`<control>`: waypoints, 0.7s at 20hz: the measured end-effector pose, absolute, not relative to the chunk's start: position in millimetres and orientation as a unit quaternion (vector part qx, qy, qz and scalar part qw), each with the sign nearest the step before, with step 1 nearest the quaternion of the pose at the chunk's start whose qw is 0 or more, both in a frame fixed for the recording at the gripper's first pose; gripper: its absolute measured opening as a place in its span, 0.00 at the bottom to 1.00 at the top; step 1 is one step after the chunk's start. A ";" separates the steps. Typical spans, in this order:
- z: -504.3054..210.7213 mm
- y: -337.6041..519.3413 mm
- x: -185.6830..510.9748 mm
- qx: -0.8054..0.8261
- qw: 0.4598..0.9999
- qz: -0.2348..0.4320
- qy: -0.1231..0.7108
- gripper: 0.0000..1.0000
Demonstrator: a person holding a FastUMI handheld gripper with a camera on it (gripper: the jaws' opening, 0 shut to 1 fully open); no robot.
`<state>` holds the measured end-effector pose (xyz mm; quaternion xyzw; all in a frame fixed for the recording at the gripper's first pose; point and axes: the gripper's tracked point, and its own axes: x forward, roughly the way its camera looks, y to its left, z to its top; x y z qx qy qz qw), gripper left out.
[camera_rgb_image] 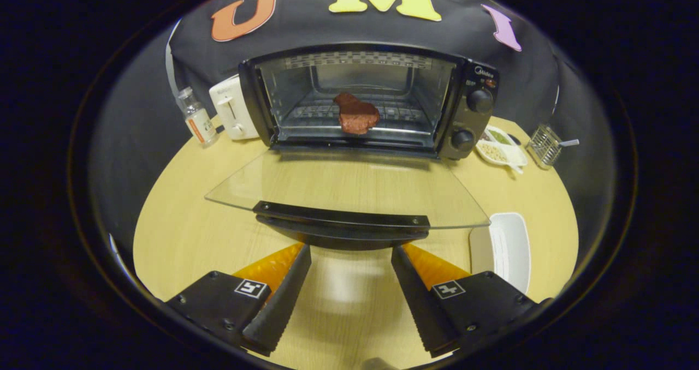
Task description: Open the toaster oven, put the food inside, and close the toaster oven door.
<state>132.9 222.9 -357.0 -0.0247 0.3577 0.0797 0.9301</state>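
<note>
While the gripper (350, 250) hovers low over the round wooden table (180, 217), its fingers stand spread apart, holding nothing; the tips sit just short of the door handle (341, 225), not touching it.

Toaster oven (366, 100): black, at the far side of the table, against the booth wall; two knobs on its right panel.
Glass door (349, 187): folded fully down, flat toward the gripper.
Food (356, 114): reddish-brown lump, inside the oven on the wire rack, near the middle.
White toaster (233, 108): touching or just beside the oven's left side.
Small bottle (197, 118): left of that toaster.
Divided dish (499, 147): just right of the oven.
Wire basket (544, 145): right of the dish.
White tray (508, 250): right of the open door.
</note>
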 end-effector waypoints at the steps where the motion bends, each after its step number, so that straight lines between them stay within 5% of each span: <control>1: -348.5 221.9 135.9 -0.027 0.933 0.078 0.351 0.95; 14: -240.6 227.1 169.7 -0.017 0.964 0.079 0.253 0.95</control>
